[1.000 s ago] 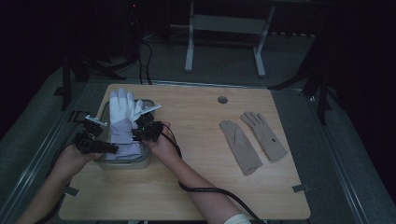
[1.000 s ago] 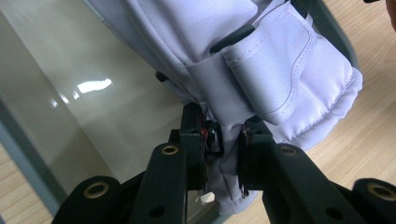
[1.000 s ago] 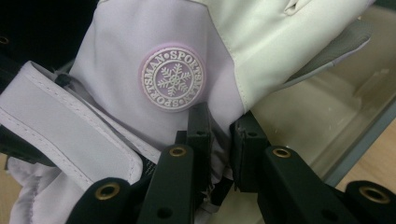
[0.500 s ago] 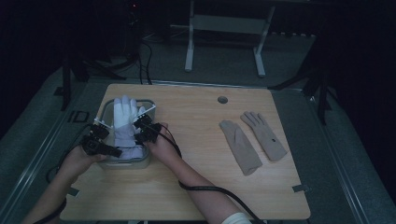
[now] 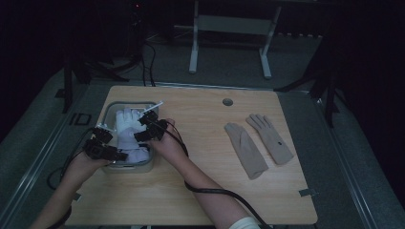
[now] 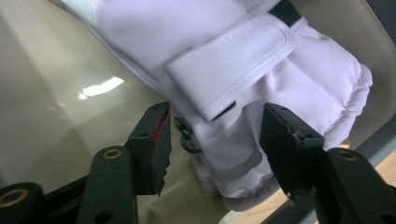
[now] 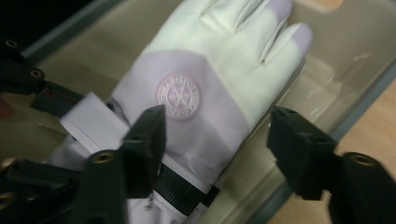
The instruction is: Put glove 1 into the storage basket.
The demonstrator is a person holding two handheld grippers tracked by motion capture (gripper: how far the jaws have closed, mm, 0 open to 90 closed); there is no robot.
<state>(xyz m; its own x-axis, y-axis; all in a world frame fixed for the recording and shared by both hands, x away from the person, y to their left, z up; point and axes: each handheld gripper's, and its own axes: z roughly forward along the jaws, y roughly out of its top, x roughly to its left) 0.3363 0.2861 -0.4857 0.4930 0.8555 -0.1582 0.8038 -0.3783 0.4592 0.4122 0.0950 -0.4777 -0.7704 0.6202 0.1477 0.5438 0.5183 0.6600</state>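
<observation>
A white glove (image 5: 128, 128) with a pale lilac back lies in a grey tray (image 5: 128, 166) at the table's left. My left gripper (image 5: 118, 153) is at the glove's cuff end, near the tray's front. In the left gripper view it (image 6: 215, 140) stands open, its jaws on either side of the gathered cuff (image 6: 280, 88) and its strap. My right gripper (image 5: 144, 128) is at the tray's right side. In the right gripper view it (image 7: 217, 140) hangs open over the back of the glove (image 7: 210, 70), above a round embossed logo (image 7: 178, 95).
Two beige gloves (image 5: 246, 150) (image 5: 271, 139) lie flat side by side on the right half of the wooden table. A round cable hole (image 5: 228, 102) sits near the far edge. The right gripper's black cable (image 5: 215, 193) trails across the table's front.
The white glove has come down from over the tray's far rim and now lies lower inside the tray. Both grippers followed it down and toward the person.
</observation>
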